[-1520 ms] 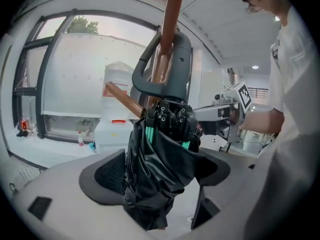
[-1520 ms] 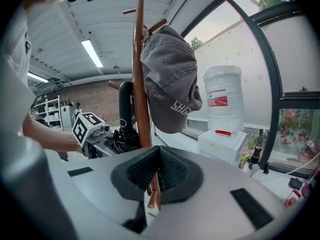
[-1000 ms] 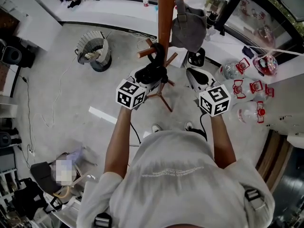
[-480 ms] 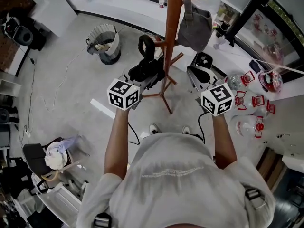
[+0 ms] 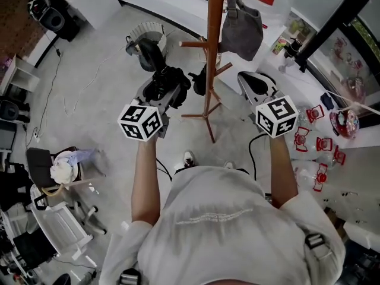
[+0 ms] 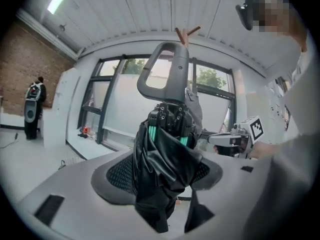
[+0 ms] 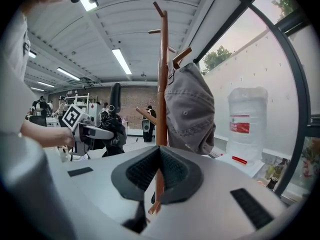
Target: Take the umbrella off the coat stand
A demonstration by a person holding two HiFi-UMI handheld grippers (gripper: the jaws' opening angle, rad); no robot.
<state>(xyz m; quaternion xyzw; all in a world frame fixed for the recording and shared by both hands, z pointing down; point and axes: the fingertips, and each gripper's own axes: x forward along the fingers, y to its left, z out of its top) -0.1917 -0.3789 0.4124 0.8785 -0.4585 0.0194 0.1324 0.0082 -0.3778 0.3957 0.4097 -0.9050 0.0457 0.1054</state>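
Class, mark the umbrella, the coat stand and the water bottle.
umbrella (image 6: 162,166): left gripper view, on its black folded canopy.
coat stand (image 5: 212,52): head view, on the wooden pole.
water bottle (image 7: 245,134): right gripper view, on its clear body.

A grey cap is hanging high above the floor, its crown sagging downward. A grey bin with a white liner is standing on the pale concrete floor, and a thin cable is trailing across it nearby. A black speaker is sitting in the far corner. A chair is carrying a heap of pale cloth. Clear jugs with red handles are lying together at the right. By the window, a large water bottle with a red label is standing on a white sill. Long ceiling lamps are glowing, and people are standing far off.
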